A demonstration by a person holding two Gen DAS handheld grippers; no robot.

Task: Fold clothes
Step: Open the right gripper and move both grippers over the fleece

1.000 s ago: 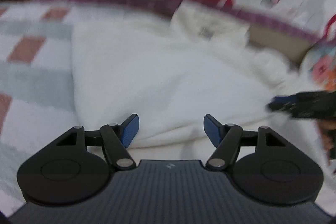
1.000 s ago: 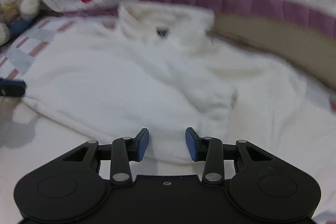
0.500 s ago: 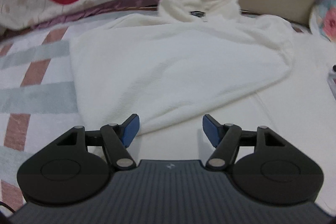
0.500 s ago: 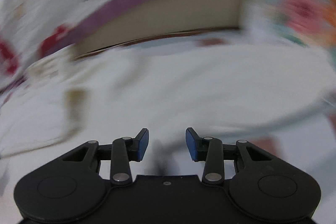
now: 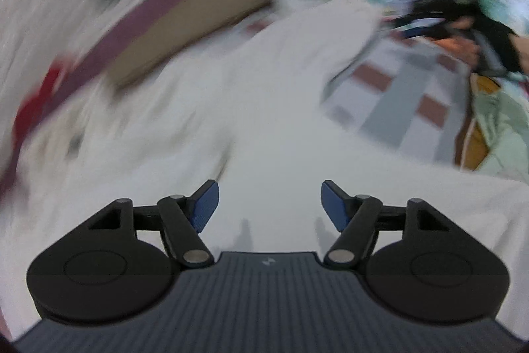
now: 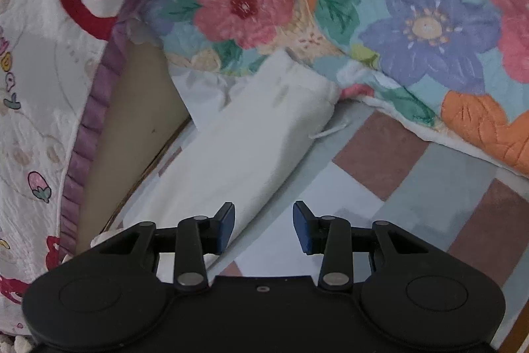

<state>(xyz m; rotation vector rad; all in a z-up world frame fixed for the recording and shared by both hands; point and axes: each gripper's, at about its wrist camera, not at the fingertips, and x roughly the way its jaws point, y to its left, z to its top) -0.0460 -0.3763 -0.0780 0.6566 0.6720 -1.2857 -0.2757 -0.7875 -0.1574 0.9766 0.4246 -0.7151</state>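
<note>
Sweater lies spread ahead of the left gripper, its sleeve stretching ahead of the right gripper; both grippers are spread, holding nothing. A shallow pinch could let the fleece slip out.

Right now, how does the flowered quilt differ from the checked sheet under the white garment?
The flowered quilt shows big pink, purple and orange blooms on teal; the checked sheet has plain brown, grey and white squares. The quilt looks puffy and stitched, heaped up at the far edge; the sheet lies flat. The white sleeve rests on the sheet, its cuff touching the quilt's edge. Both are bedding on the same bed.
</note>
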